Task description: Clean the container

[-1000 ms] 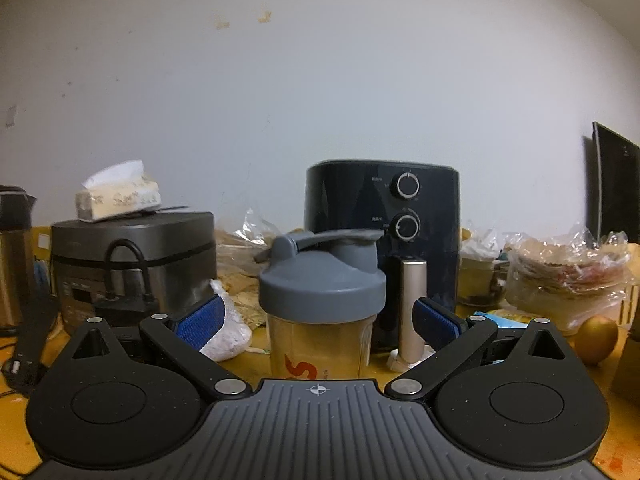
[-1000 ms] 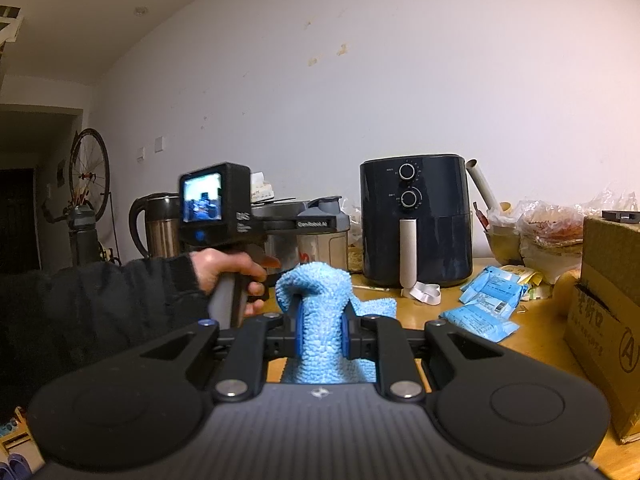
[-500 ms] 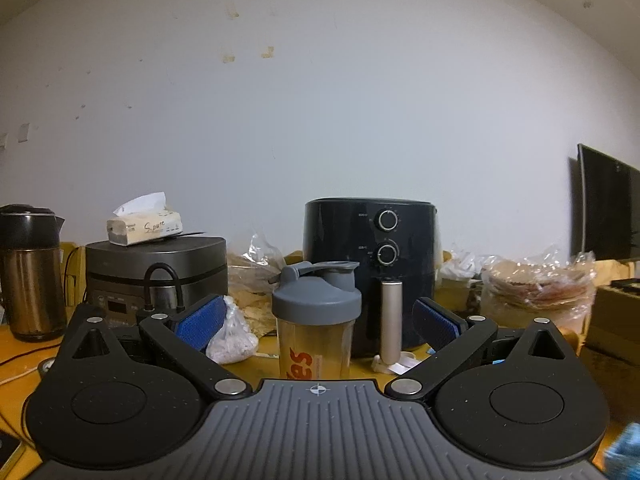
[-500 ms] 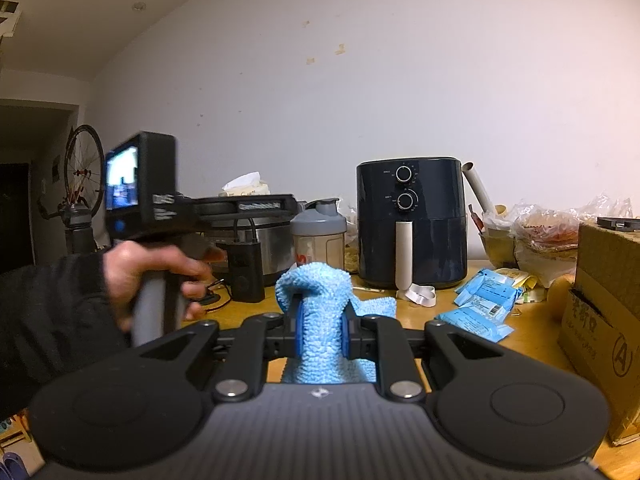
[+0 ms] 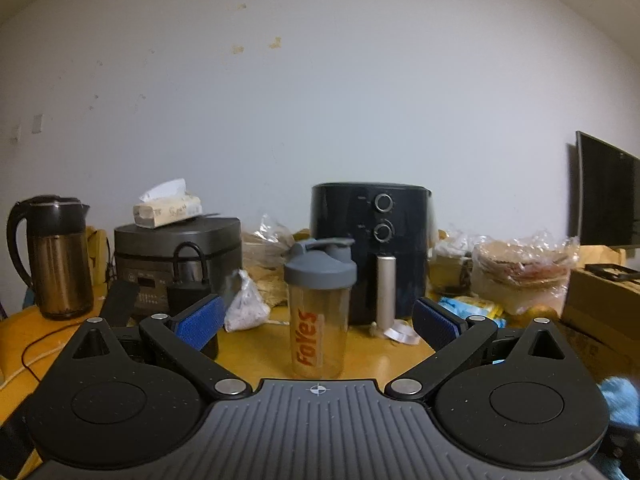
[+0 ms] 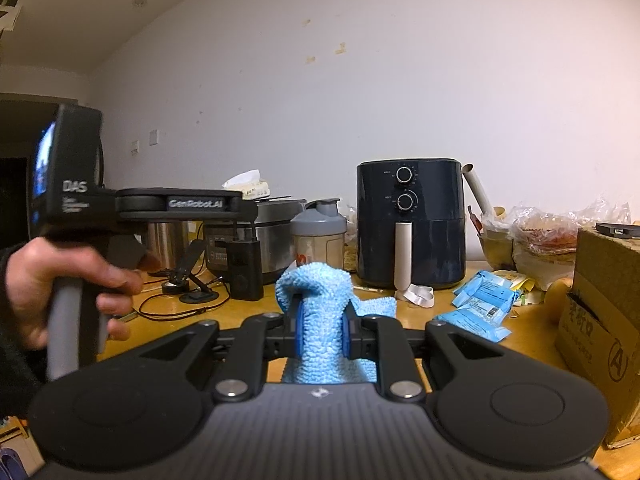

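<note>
Pinching a blue cloth (image 6: pixel 325 320) between its pads, the right gripper (image 6: pixel 321 326) is clenched on it, with the fabric bunched above the fingers and trailing down toward the camera. The left gripper (image 5: pixel 318 322) stands released, its blue pads wide apart with nothing between them; a hand (image 6: pixel 60 284) grips its handle to the left of the right gripper.

Straight ahead of the left gripper, centred between its fingers but apart from them, the shaker bottle (image 5: pixel 319 308) stands upright on the yellow table (image 5: pixel 256 348). Its grey lid is on, its clear body bears orange letters, and whether anything is inside cannot be told.

Just behind the bottle, slightly right, sits a dark air fryer (image 5: pixel 370 252) with two dials. Ahead and left are a rice cooker (image 5: pixel 178 258) with a tissue pack (image 5: pixel 168 209) on top, and a kettle (image 5: pixel 54 256) further left. Far right, a clear plastic bag (image 5: pixel 520 272) holds stacked flat food beside a cardboard box (image 5: pixel 600 304).
</note>
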{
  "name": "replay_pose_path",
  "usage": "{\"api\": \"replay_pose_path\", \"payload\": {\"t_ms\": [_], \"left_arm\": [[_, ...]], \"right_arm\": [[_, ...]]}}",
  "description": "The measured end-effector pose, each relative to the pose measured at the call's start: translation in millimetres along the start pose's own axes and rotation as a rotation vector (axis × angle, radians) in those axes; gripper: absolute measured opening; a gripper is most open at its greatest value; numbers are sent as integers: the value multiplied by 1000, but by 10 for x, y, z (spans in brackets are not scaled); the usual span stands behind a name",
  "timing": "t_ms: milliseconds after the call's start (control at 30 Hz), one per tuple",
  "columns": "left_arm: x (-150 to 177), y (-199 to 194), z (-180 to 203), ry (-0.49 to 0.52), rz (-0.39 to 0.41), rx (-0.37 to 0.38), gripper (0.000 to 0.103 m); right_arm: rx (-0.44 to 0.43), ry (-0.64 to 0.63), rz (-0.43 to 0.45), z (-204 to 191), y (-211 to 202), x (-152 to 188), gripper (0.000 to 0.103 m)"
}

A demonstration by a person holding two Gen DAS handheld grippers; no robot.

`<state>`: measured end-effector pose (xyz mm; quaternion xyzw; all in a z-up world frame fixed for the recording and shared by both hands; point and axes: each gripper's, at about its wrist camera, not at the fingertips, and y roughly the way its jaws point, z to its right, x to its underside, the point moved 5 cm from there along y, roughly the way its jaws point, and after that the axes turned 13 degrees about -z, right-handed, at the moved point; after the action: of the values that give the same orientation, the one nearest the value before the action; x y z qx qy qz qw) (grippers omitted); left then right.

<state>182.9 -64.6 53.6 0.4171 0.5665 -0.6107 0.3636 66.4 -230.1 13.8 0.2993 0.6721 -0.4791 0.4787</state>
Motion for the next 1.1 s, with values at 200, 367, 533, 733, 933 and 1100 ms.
{"api": "replay_pose_path", "payload": {"t_ms": [200,367,533,733,933,1100], "left_arm": [[109,35,-23,2,-42,-5,103],[132,66,-37,0,-75,-9,103],[148,109,-62,-11,-122,-4,103],[198,229,-98,-15,-237,-27,103],[244,393,-127,-11,-389,-20,103],[331,518,-160,-7,-482,-14,103]], "right_arm": [[-5,-5,-14,-18,38,-32,15],[4,-14,-60,-28,126,-98,15],[16,6,-167,-2,315,-166,15],[45,8,-326,62,573,-218,15],[36,63,-489,224,844,-231,15],[26,91,-591,328,1030,-191,15]]}}
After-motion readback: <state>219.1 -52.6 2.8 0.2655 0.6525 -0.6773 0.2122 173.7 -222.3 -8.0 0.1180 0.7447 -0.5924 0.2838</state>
